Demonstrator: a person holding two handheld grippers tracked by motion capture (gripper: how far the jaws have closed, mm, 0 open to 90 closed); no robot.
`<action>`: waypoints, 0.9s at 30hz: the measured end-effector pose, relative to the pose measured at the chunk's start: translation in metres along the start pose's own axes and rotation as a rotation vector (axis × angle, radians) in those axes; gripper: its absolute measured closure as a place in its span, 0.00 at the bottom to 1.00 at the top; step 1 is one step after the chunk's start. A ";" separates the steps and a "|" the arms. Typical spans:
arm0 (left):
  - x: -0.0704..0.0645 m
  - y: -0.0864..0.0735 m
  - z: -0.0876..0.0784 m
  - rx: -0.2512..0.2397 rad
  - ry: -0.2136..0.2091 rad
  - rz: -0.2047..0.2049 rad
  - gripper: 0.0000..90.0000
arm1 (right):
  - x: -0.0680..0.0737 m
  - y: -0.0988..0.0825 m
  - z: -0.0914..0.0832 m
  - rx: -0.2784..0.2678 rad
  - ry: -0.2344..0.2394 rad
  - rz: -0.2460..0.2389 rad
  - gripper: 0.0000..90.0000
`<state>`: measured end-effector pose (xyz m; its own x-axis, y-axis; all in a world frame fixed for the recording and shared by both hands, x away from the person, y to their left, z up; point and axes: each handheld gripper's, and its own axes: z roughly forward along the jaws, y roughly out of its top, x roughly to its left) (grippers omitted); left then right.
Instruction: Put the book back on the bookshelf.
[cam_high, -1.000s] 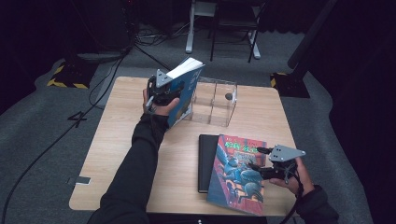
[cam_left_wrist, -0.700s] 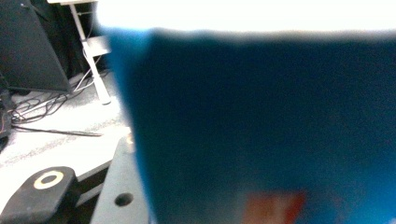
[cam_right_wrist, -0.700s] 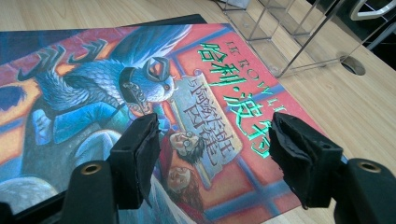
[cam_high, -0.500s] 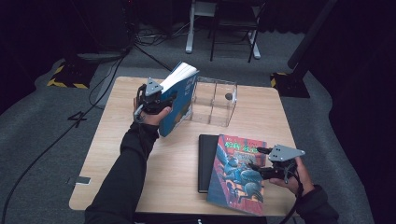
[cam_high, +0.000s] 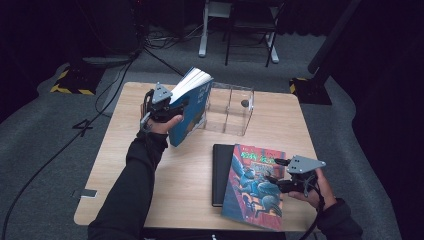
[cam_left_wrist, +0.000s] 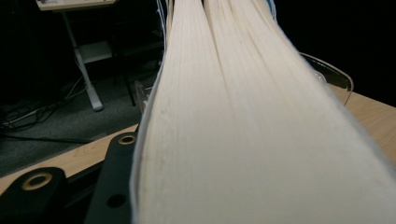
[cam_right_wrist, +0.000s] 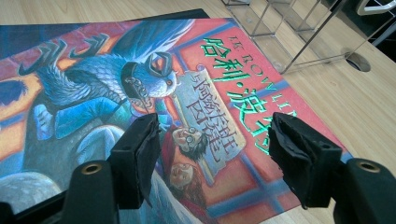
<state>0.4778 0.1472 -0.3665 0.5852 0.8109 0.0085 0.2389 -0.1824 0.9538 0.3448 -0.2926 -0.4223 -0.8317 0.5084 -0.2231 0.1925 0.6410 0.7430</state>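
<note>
A: High view first. What's up top?

B: The left gripper (cam_high: 167, 107) grips a blue book (cam_high: 192, 107) above the bench (cam_high: 190, 185), tilted, page edges up, lower corner near the wood. Just beside it stands a clear box (cam_high: 229, 107), open at the top.

A: And lower down?

B: A colourful book (cam_high: 252, 187) lies flat, overlapping a black book (cam_high: 222, 172) under its left side. The right gripper (cam_high: 280, 172) hovers at the colourful book's right edge, jaws apart, nothing between them.

A: Left gripper view?

B: Pale page edges of the blue book (cam_left_wrist: 243, 130) run up the middle, very close. One black jaw presses against its left side; the other is hidden behind the pages. The box's curved rim (cam_left_wrist: 331, 74) peeks out on the right, bench (cam_left_wrist: 373, 116) below it.

A: Right gripper view?

B: The right gripper (cam_right_wrist: 210, 140) has both padded jaws spread wide, poised over the colourful book's (cam_right_wrist: 93, 93) cover, with its winged creature and green lettering. The black book (cam_right_wrist: 187, 14) edges out beyond it, the box (cam_right_wrist: 299, 32) farther off on the bench (cam_right_wrist: 355, 107).
</note>
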 end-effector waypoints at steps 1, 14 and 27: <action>0.000 0.001 0.000 0.008 0.002 0.006 0.63 | 0.000 0.000 0.000 0.000 0.002 -0.001 0.38; -0.005 0.022 0.016 0.041 0.042 0.018 0.67 | 0.001 0.000 0.002 0.010 0.011 -0.001 0.39; -0.013 0.046 0.048 0.081 0.121 0.036 0.67 | 0.002 -0.001 0.001 0.010 0.026 -0.010 0.39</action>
<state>0.5185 0.1010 -0.3374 0.4982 0.8631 0.0830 0.2842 -0.2529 0.9248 0.3434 -0.2917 -0.4239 -0.8468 0.4869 -0.2144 0.1890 0.6520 0.7343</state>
